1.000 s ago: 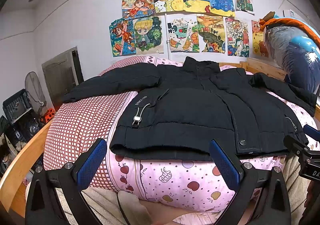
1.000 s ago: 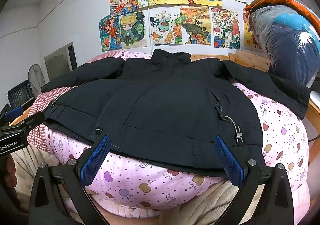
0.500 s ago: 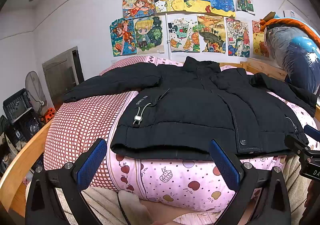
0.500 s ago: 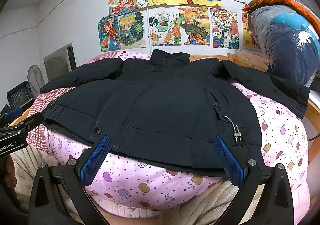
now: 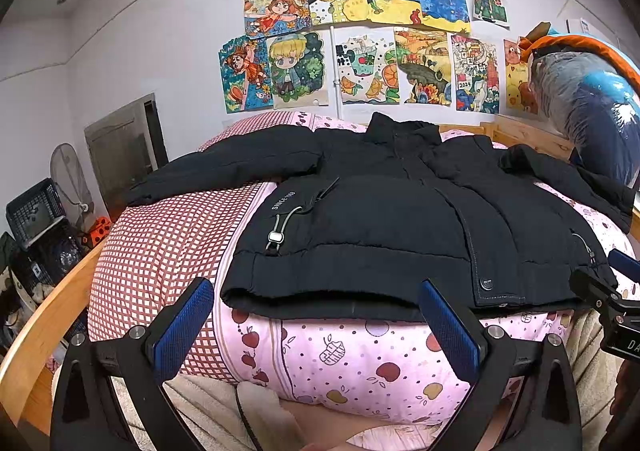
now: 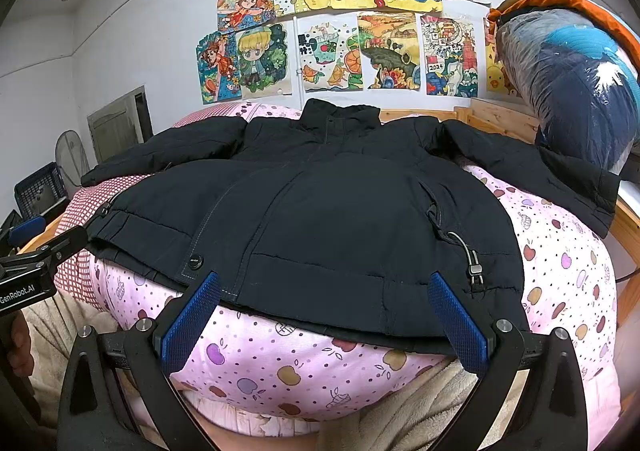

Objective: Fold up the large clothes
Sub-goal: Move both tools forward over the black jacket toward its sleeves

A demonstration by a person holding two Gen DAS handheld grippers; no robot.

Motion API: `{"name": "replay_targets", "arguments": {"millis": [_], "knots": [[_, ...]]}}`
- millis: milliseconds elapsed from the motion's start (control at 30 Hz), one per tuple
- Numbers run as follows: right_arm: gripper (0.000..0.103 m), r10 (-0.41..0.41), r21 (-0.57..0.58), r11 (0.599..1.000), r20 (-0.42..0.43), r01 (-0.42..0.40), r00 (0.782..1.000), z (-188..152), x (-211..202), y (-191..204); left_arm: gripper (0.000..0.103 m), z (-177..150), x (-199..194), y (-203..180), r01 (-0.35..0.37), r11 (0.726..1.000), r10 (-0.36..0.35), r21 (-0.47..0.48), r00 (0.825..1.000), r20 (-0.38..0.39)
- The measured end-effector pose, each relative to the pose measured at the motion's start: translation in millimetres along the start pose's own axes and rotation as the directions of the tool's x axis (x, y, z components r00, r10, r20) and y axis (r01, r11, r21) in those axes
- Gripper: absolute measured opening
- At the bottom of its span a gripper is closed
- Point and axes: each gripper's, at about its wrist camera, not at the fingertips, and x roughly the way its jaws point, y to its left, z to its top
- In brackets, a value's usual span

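Black jacket (image 5: 380,219) flat, collar toward wall (sleeves sideways); both hand-held grippers spread.

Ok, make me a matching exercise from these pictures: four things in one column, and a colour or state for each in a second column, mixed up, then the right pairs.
Column one:
1. jacket
2. left tongs
3. quilt
4. bagged bundle

Column two:
A. pink with a fruit print
B. black, spread flat with both sleeves out
C. wrapped in clear plastic, at the far right end of the bed
D. open and empty, just short of the hem

Pairs: 1-B, 2-D, 3-A, 4-C
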Motion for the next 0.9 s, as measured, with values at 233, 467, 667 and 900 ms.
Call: {"name": "replay_targets", "arguments": {"millis": [233,467,667,900], "knots": [[0.102,-0.079,-0.002,0.997,-0.045,0.079,0.996,13,9,-6,0.103,13,15,4,-0.007,1.000,0.007,-0.007,0.999,-0.046],[0.102,-0.133,0.001,0.991,-0.046,0.133,0.990,47,20,-27,0.103,56,34,0,0.081,0.996,-0.079,0.035,0.995,-0.061],[0.102,-0.258,-0.027,0.966,-0.025,0.257,0.966,77,29,-49,0.103,111,61,-16,0.173,0.984,-0.169,0.043,0.982,-0.083],[0.102,-0.334,0.016,0.942,-0.053,0.335,0.941,109,44,-81,0.103,171,90,-48,0.204,0.976,-0.196,0.073,0.976,-0.095]]}}
